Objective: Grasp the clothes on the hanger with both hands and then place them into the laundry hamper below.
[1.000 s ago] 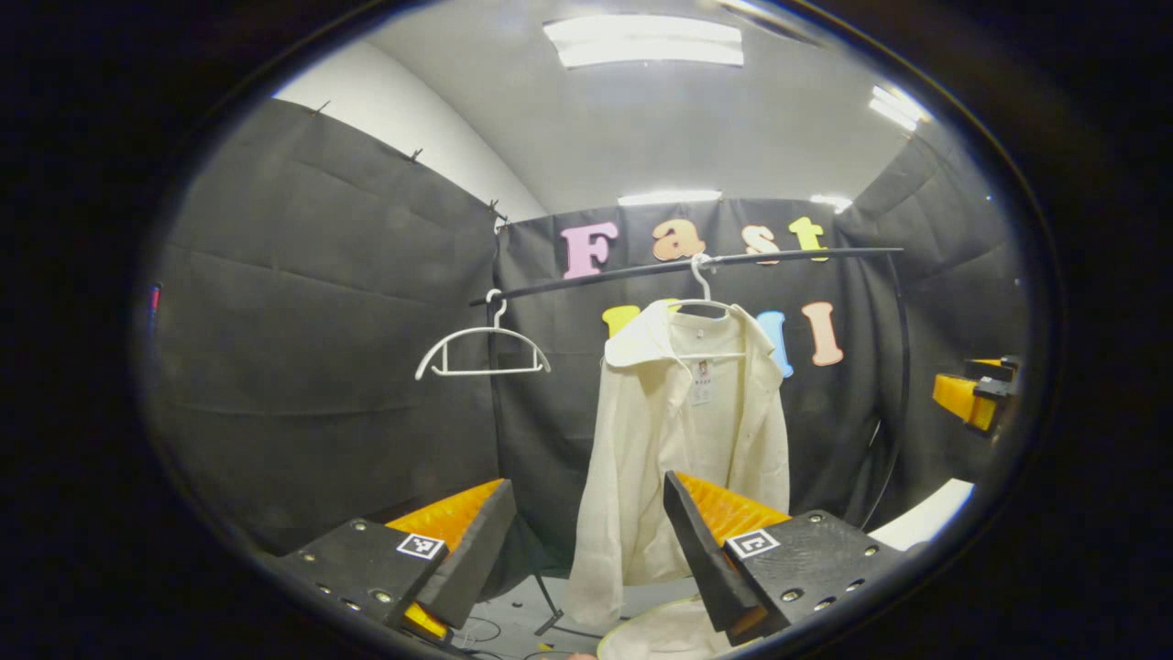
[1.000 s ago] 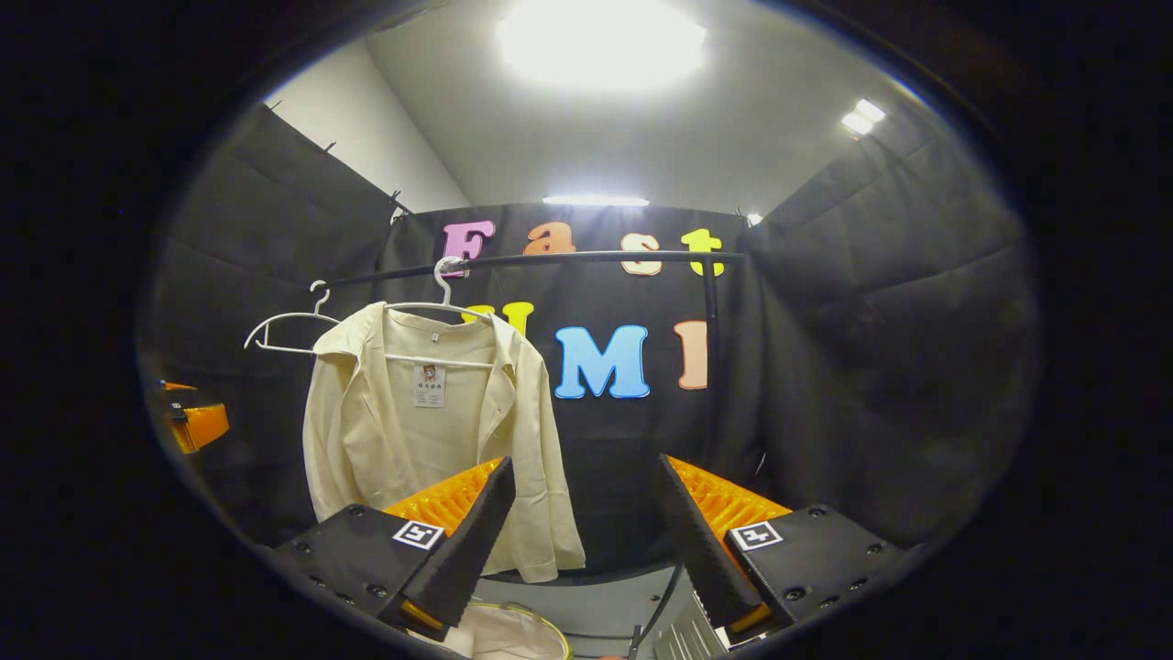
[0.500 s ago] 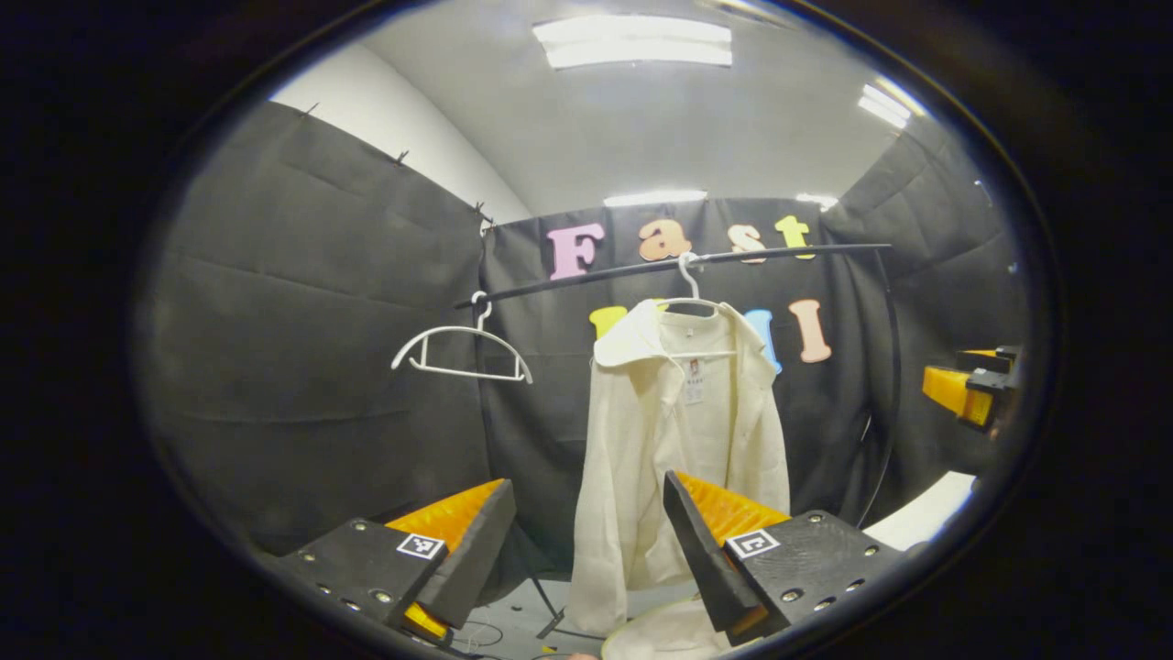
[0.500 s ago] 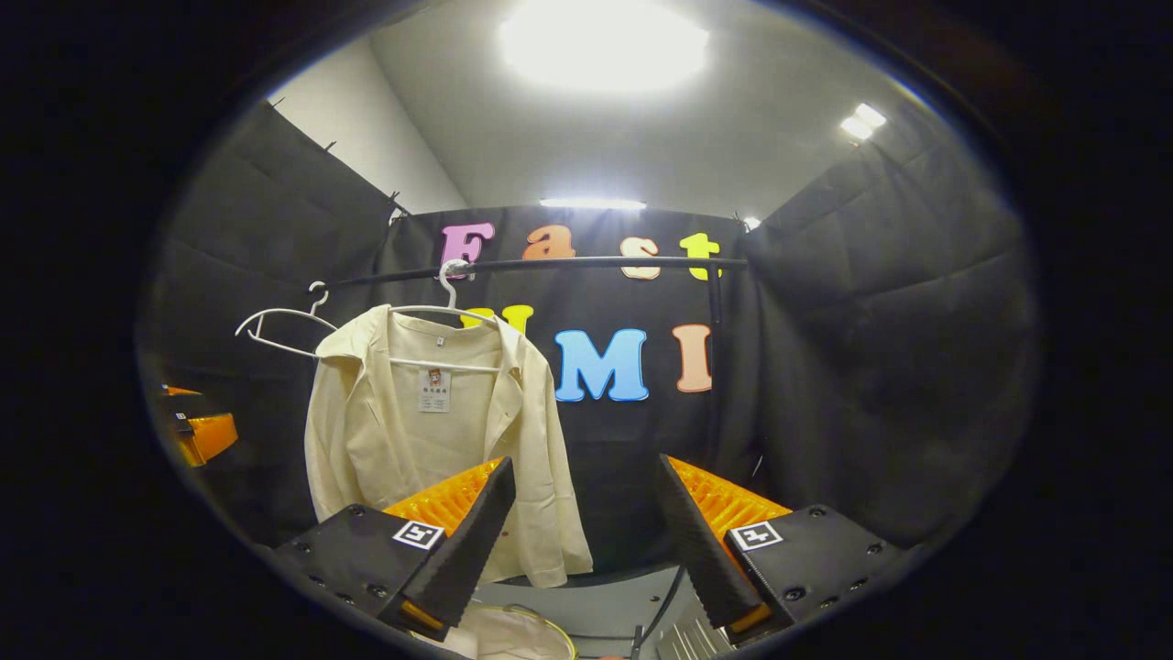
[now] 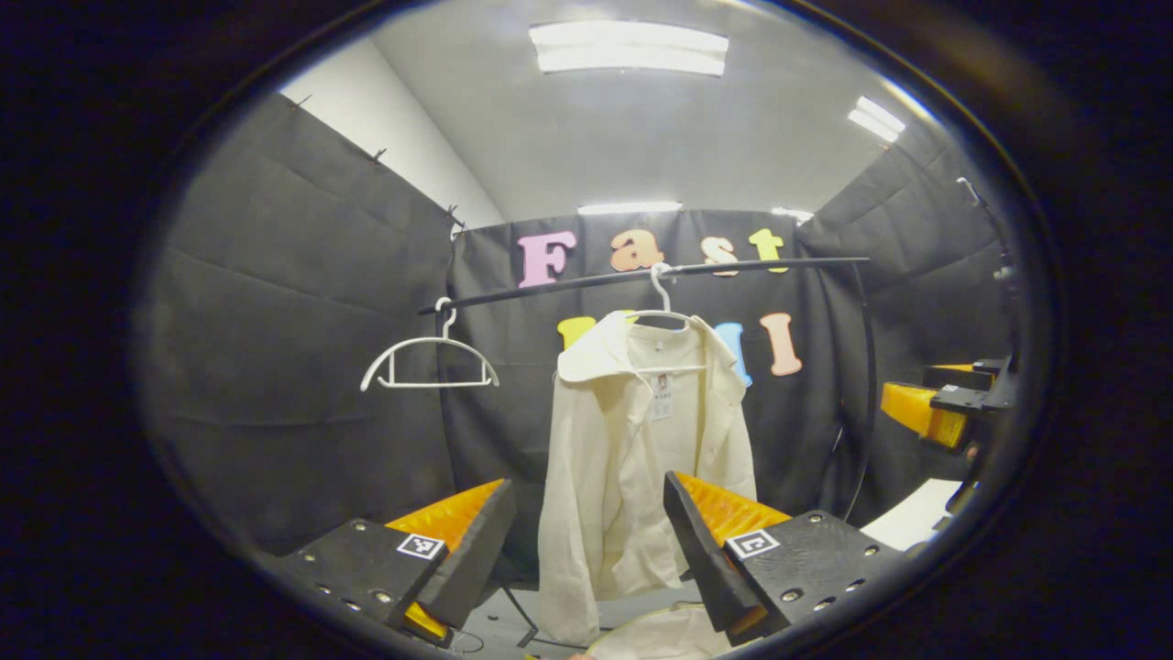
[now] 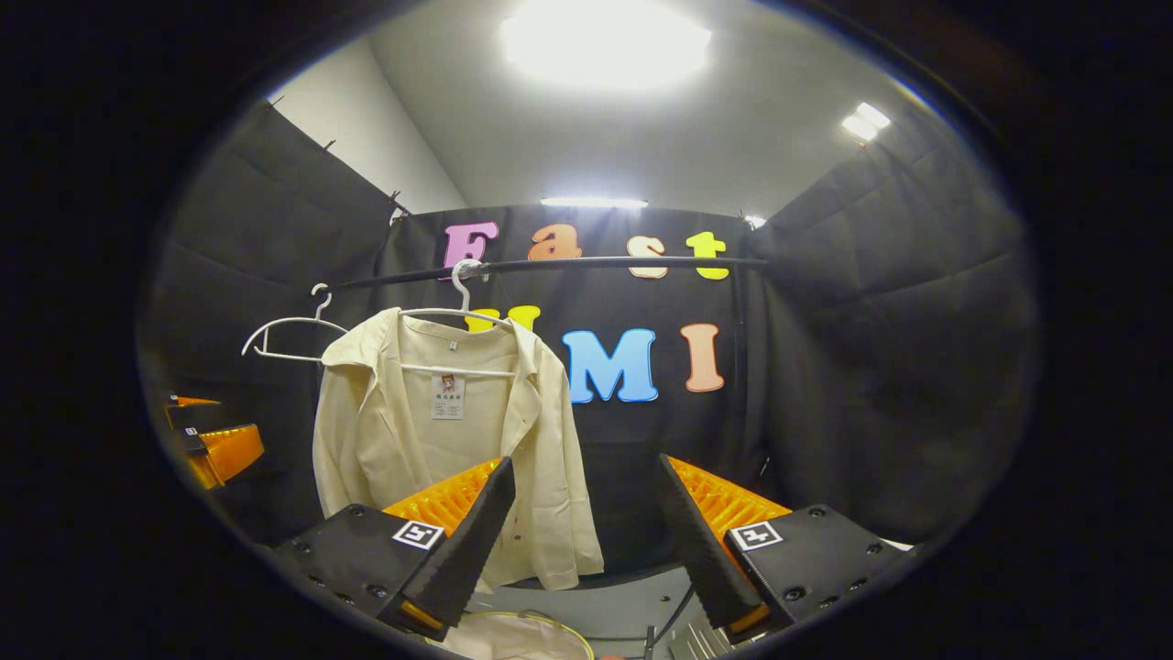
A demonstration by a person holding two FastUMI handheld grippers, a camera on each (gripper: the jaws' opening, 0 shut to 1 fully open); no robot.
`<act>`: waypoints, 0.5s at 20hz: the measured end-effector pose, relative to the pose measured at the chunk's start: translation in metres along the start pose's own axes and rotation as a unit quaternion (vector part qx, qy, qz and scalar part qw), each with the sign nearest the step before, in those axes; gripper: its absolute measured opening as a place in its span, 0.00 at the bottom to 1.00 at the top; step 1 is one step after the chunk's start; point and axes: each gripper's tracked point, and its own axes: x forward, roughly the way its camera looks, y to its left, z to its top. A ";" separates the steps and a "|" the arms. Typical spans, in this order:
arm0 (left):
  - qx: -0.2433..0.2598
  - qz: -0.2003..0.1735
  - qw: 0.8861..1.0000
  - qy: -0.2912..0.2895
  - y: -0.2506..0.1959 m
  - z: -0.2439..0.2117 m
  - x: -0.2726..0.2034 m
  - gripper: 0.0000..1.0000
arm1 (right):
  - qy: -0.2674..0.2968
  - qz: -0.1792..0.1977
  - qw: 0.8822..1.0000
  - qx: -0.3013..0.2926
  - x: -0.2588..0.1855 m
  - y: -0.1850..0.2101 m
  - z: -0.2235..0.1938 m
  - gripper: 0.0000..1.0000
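The left gripper [image 5: 586,541] and the right gripper [image 6: 582,541] both stood wide apart, holding nothing. The cream shirt [image 5: 641,458] hung on a white hanger [image 5: 662,307] from the black rail [image 5: 733,268] at twelve o'clock ahead. The hamper's rim [image 6: 541,625] showed at six o'clock, below the shirt.

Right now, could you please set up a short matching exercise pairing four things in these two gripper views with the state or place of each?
Things:
1. cream shirt
2. empty white hanger
3. left gripper
4. laundry hamper

States or places:
A. open, holding nothing
B. on the floor below the rail
C. bare on the rail beside the shirt
D. draped on a hanger, front open

Pairs: 1-D, 2-C, 3-A, 4-B
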 end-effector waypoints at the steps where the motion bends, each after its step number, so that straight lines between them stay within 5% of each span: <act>1: -0.001 -0.004 1.000 -0.002 -0.006 0.003 0.005 0.95 | 0.000 0.004 1.000 -0.003 0.005 0.002 0.001 0.98; 10: 0.004 0.016 1.000 -0.001 -0.044 0.011 0.085 0.94 | -0.005 0.054 0.998 0.012 0.090 0.008 0.001 0.98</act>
